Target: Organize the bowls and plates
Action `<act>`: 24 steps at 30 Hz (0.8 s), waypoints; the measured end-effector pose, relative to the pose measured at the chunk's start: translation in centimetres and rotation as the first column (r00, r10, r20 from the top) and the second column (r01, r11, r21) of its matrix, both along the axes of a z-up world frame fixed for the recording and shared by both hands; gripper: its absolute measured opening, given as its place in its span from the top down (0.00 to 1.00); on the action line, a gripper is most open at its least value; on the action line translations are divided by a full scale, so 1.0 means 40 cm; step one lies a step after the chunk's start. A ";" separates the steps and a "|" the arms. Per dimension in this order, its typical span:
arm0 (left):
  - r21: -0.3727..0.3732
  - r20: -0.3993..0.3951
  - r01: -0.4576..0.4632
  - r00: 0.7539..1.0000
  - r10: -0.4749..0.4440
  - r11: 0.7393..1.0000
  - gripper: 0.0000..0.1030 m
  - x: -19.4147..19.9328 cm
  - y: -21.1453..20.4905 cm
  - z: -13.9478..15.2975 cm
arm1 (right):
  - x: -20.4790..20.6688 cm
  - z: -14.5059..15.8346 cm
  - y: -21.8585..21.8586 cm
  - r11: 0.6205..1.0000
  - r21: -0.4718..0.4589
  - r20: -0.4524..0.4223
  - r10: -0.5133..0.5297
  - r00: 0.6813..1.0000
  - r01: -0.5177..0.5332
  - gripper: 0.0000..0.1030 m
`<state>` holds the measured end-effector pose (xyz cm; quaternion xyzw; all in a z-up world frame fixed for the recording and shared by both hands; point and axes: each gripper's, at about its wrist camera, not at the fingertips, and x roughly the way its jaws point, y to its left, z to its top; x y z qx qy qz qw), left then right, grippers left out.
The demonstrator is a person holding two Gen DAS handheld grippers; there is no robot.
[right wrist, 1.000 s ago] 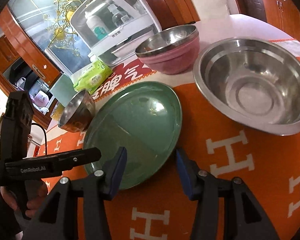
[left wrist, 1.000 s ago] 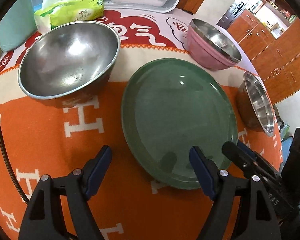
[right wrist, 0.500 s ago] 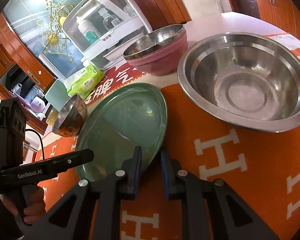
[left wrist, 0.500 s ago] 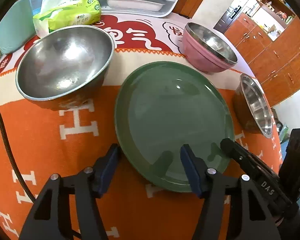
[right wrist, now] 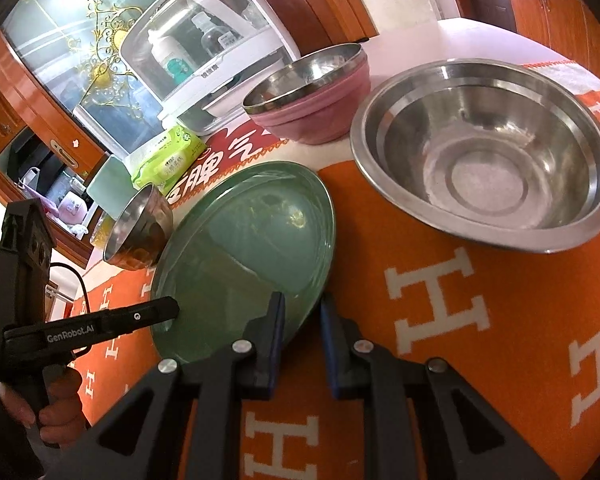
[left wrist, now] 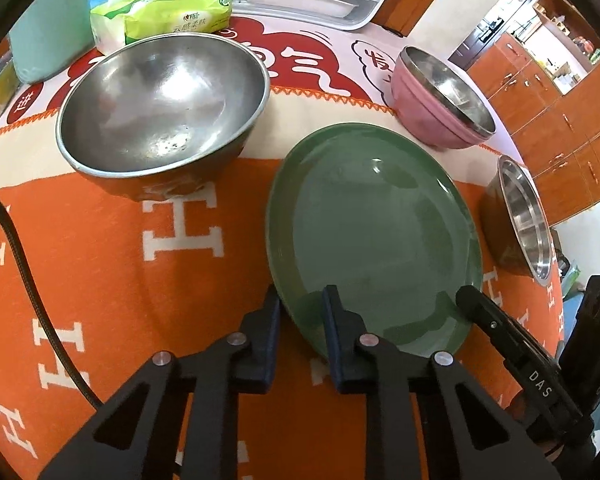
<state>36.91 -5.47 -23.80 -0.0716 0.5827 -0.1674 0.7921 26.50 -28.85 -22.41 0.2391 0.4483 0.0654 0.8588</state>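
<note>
Both grippers are on the green plate (left wrist: pixel 380 232) now! The left gripper (left wrist: pixel 300 300) has its jaws pinched tight over the plate's near-left rim, one blue pad under the edge, one on top. The right gripper (right wrist: pixel 302 304) clamps the opposite near edge the same way, jaws nearly together on the rim. Both angle steeply down from the near side. The plate is round, lying face up on the orange blanket covering the table (left wrist: pixel 100 280), apparently flat. A hand (right wrist: pixel 56 404) grips the left tool's handle. Around it: a deep steel bowl (left wrist: pixel 164 108) at the left, a wide steel basin (right wrist: pixel 488 152) at the right, a pink bowl (right wrist: pixel 316 100) behind.
</note>
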 end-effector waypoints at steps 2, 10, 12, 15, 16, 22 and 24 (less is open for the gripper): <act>0.002 -0.006 0.002 1.000 -0.002 1.000 0.83 -0.007 -0.001 0.002 | -0.007 0.002 -0.003 1.000 -0.005 -0.009 0.000 1.000 -0.001 0.84; 0.013 -0.027 0.026 0.999 -0.025 1.000 0.83 -0.053 -0.017 0.012 | -0.047 0.010 -0.019 1.000 -0.005 -0.036 -0.007 0.999 0.007 0.85; 0.017 -0.027 0.039 0.999 -0.038 0.999 0.83 -0.072 -0.021 0.021 | -0.056 0.014 -0.023 1.000 -0.001 -0.039 -0.008 0.999 0.008 0.85; 0.020 -0.031 0.053 0.998 -0.052 0.998 0.83 -0.098 -0.023 0.033 | -0.077 0.022 -0.029 1.000 0.006 -0.046 -0.009 0.999 0.010 0.85; 0.020 -0.033 0.056 0.998 -0.056 0.998 0.83 -0.107 -0.024 0.038 | -0.087 0.026 -0.031 1.000 0.008 -0.046 -0.010 0.999 0.010 0.85; 0.025 -0.020 0.076 0.997 -0.076 0.997 0.83 -0.167 -0.024 0.080 | -0.131 0.058 -0.033 1.000 0.006 -0.036 -0.003 0.999 0.003 0.85; 0.025 -0.008 0.082 0.997 -0.082 0.996 0.83 -0.190 -0.023 0.101 | -0.146 0.073 -0.032 1.000 0.005 -0.027 -0.002 1.000 0.002 0.85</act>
